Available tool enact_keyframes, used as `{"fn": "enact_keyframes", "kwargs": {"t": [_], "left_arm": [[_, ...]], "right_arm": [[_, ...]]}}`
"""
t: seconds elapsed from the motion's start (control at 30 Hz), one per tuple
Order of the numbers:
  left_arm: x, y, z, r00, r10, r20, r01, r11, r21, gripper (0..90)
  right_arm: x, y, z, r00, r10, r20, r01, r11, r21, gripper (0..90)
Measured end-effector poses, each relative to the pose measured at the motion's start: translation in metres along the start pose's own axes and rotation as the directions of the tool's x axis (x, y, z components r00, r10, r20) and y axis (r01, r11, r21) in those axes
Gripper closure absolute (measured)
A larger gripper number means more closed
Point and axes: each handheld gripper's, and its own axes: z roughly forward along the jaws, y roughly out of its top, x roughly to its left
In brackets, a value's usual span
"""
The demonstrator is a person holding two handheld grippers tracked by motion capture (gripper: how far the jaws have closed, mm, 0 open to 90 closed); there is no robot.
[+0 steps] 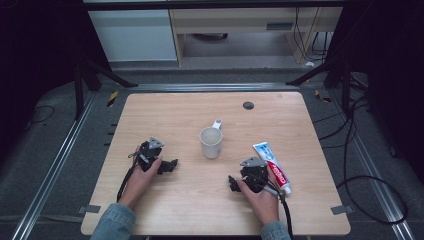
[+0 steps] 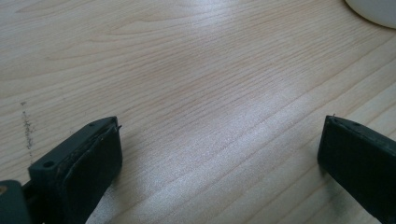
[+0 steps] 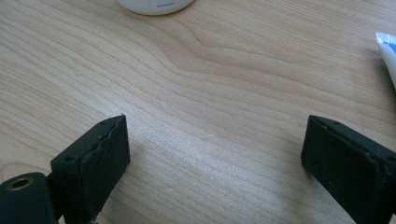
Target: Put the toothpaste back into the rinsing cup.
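Right gripper and left gripper rested on table, jaws wide, empty; toothpaste tube lay beside mug; nothing yet begun.

A light wooden table stands on grey carpet floor, with metal rails running along both sides. Beyond its far edge stand a white cabinet and a pale wooden desk. Black cables trail over the floor at right.
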Motion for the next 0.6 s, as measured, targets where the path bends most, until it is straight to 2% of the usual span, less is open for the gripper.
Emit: {"fn": "enact_keyframes", "kwargs": {"t": [0.17,0.4,0.43,0.57,0.6], "left_arm": [[0.000,0.000,0.000,1.0000,0.000,0.000,0.000,1.0000,0.000,0.0],[0.000,0.000,0.000,1.0000,-0.001,0.000,0.001,1.0000,0.000,0.0],[0.000,0.000,0.000,1.0000,0.000,0.000,0.000,1.0000,0.000,0.0],[0.000,0.000,0.000,1.0000,0.000,0.000,0.000,1.0000,0.000,0.0],[0.000,0.000,0.000,1.0000,-0.001,0.001,0.001,1.0000,0.000,0.0]], "right_arm": [[-0.004,0.001,0.001,0.9996,-0.020,-0.022,0.020,0.9998,0.001,8.2],[-0.004,0.003,0.002,0.9999,-0.007,-0.012,0.007,1.0000,0.003,8.5],[-0.005,0.006,-0.001,1.0000,-0.007,0.003,0.007,0.9995,0.031,10.7],[-0.006,0.013,-0.012,0.9996,-0.014,0.023,0.014,0.9998,0.016,12.0],[-0.007,0.018,-0.022,0.9982,-0.036,0.049,0.035,0.9991,0.023,16.8]]}}
